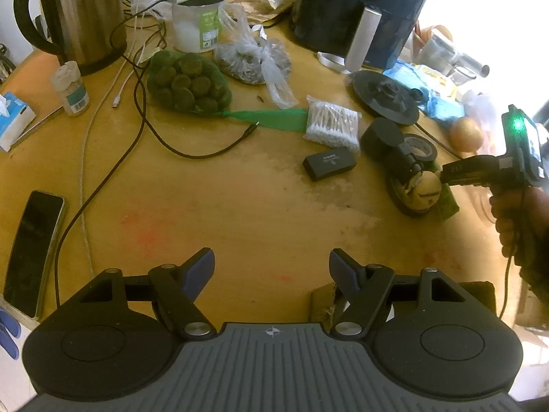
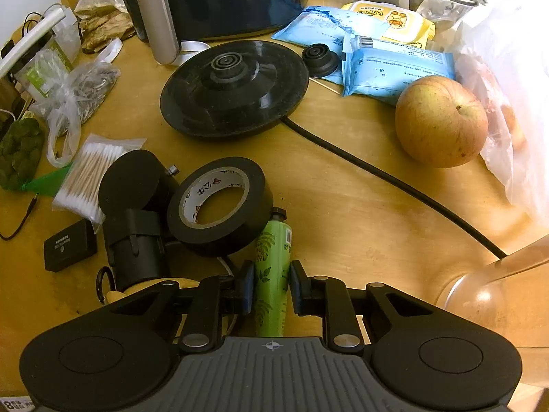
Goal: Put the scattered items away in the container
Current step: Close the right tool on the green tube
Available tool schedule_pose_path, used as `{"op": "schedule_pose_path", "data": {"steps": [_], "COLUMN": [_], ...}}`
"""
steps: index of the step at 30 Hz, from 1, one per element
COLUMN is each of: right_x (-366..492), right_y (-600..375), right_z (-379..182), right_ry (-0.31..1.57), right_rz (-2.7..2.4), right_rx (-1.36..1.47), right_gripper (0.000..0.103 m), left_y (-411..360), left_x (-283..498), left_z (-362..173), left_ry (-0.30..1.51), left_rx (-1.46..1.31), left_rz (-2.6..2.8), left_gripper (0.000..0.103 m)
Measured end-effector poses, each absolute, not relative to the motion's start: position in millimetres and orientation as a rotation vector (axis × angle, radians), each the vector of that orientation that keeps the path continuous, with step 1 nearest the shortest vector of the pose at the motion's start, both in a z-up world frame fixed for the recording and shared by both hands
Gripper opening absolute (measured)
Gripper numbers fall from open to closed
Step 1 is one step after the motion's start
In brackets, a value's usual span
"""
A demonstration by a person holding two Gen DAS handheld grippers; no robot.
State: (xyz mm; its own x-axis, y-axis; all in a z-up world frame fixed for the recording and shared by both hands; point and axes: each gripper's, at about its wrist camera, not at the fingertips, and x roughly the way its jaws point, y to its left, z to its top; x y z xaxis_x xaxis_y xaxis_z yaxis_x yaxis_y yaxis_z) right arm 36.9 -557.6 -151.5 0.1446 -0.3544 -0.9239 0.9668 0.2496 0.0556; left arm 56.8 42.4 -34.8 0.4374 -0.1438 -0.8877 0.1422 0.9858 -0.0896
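From the left wrist camera, the left hand-held gripper [image 1: 271, 267] hovers released above a bare stretch of the wooden bench [image 1: 240, 206], its blue-padded fingers spread wide with nothing between them. Beyond it, a pack of cotton swabs [image 1: 332, 124] lies just left of the black tape roll [image 1: 420, 146], and a small black box [image 1: 328, 163] sits in front of the swabs. Right of the tape roll, the right hand-held gripper [image 1: 442, 176] reaches in low, held by a hand [image 1: 518, 219].

From the right wrist camera, the right hand-held gripper [image 2: 271, 288] has its fingers on either side of a green tube [image 2: 272, 274] lying on the bench, pads close against it; whether they press it I cannot tell. The tube's capped end lies just beside the tape roll [image 2: 221, 206]. An apple [image 2: 441, 120] rests well right of the tape roll, and a black kettle base [image 2: 235, 87] sits behind it. A clear container's rim [image 2: 487, 285] shows right of the tube.
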Motion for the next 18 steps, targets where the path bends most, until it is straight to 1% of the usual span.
{"op": "schedule_pose_path", "data": {"steps": [9,18], "right_x": [30.7,21.8], "right_y": [-547.5,-532.1], "right_z": [-144.3,-124.5], "right_ry": [0.952,0.9], "right_rz": [-1.137,-1.146], "right_rx": [0.792,0.774], "right_gripper": [0.023,0.023], "left_y": [40.6,30.6], "left_x": [55.6,52.2], "left_z": [-34.0,-31.7], "left_ry": [1.1,1.093], "left_rx": [0.001,0.014], "left_rz": [-0.18,-0.203], "left_gripper": [0.073,0.073]}}
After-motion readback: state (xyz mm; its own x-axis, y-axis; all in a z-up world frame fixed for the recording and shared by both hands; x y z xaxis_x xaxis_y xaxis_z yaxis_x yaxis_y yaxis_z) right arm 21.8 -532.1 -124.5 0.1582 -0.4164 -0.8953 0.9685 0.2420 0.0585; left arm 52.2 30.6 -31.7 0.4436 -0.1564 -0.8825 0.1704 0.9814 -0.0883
